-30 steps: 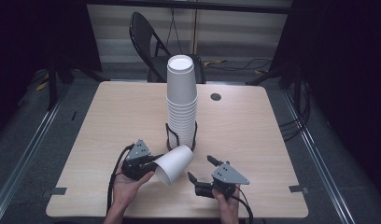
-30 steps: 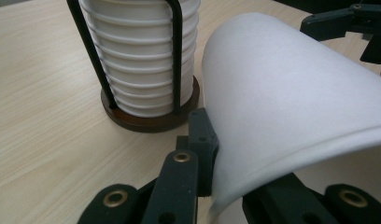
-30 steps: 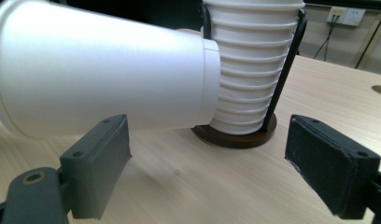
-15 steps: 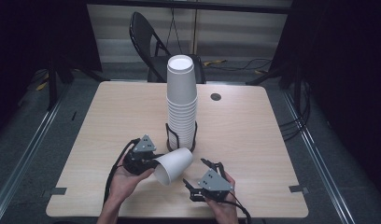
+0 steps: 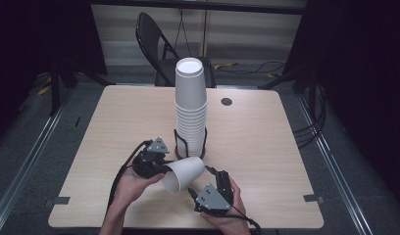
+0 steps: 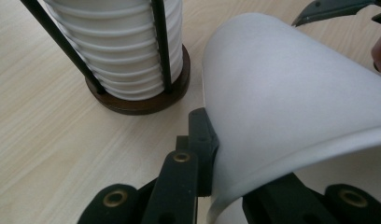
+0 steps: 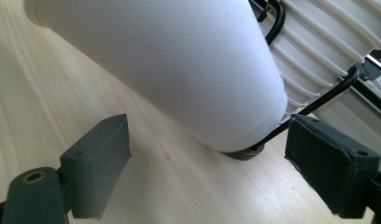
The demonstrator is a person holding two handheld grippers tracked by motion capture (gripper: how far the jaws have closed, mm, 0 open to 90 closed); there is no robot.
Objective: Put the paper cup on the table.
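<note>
From above, a tall stack (image 5: 190,105) of cups stands in a rack on the tabletop (image 5: 114,122). Just in front of it, the left claw (image 5: 156,166) holds a cup (image 5: 184,174) on its side.

Left gripper view: the claw (image 6: 212,168) pinches the cup's (image 6: 291,102) rim.

Right gripper view: the right claw (image 7: 207,177) is wide apart below the cup (image 7: 170,60).

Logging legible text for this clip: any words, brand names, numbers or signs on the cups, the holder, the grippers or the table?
None can be read.
Loose cup: plain white, no print.
Cup stack: plain white.
Holder base: bare dark wood.
Table: bare wood grain.
Left gripper and right gripper: no labels visible.
</note>
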